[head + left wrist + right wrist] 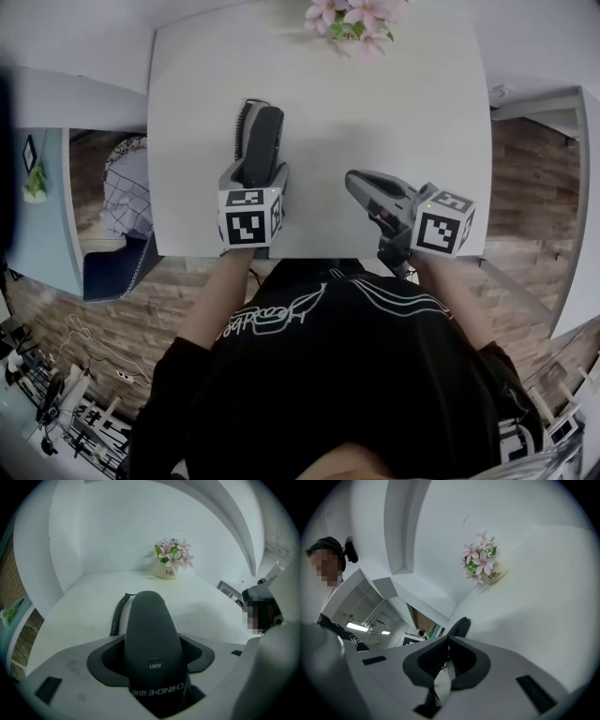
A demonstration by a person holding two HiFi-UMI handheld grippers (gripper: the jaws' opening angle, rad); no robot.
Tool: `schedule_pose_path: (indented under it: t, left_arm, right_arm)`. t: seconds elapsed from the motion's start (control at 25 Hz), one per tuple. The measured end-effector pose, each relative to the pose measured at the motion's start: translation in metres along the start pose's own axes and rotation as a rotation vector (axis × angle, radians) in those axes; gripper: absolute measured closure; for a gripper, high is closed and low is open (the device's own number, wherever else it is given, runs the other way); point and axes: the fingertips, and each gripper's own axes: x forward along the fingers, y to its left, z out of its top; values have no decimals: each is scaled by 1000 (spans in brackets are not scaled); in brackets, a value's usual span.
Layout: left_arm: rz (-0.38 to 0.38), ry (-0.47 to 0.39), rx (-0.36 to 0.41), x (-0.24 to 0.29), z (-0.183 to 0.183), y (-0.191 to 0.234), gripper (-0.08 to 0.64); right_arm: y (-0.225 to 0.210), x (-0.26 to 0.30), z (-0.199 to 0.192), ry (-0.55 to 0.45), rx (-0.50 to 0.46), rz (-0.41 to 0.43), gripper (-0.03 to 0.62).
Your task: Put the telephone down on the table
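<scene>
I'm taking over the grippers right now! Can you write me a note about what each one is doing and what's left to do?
Left hand-held gripper: shut on the telephone, with the coiled cord beside it.
Right hand-held gripper: shut, holding nothing.
The telephone is over the white table, near its front edge. I can't tell whether it touches yet.
Done: the telephone is held above the table.
Left: probably lower it flat, open the jaws, pull back.

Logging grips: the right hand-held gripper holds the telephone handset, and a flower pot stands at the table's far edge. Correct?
No: the left hand-held gripper holds the telephone handset, as the left gripper view shows; the right hand-held gripper is shut, empty. The flower pot part is right.
</scene>
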Motion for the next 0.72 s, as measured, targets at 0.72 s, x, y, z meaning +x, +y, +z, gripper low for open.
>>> schedule_pose_path:
  t: [0.72]
  left_arm:
    - [-85, -45, 2, -13, 1, -8, 229]
  right_arm:
    - [17, -62, -15, -55, -31, -28, 552]
